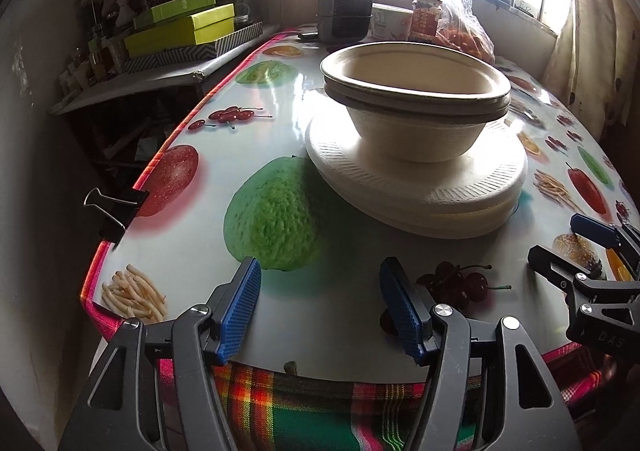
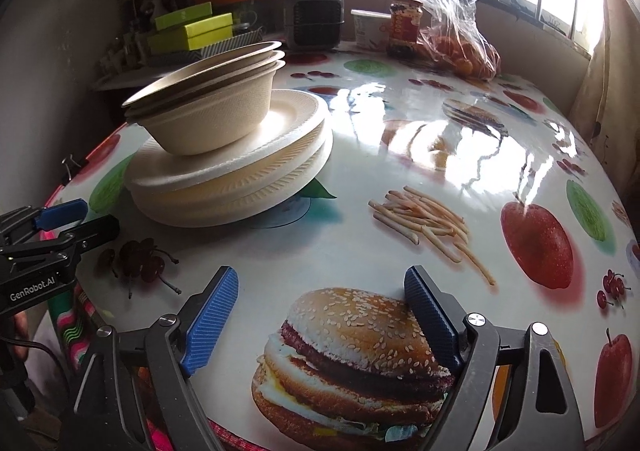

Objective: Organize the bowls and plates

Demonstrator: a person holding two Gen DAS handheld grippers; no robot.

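A nest of cream paper bowls [image 1: 416, 99] [image 2: 212, 107] sits on top of a stack of white paper plates [image 1: 420, 187] [image 2: 232, 179] on the fruit-print table. My left gripper [image 1: 320, 283] is open over the near table edge, short of the plates, with nothing between its blue pads. My right gripper [image 2: 320, 291] is open too, low above the printed burger, to the right of the stack and apart from it. Each gripper shows at the edge of the other's view: the right gripper [image 1: 560, 239], the left gripper [image 2: 88, 219].
At the table's far end stand a small grey heater [image 1: 344, 11] [image 2: 314, 19], a jar [image 2: 404, 27], a tub [image 2: 370, 29] and a plastic bag of oranges [image 2: 460, 47]. Green boxes [image 1: 184, 31] lie on a side shelf at left. A binder clip [image 1: 116, 207] grips the left table edge.
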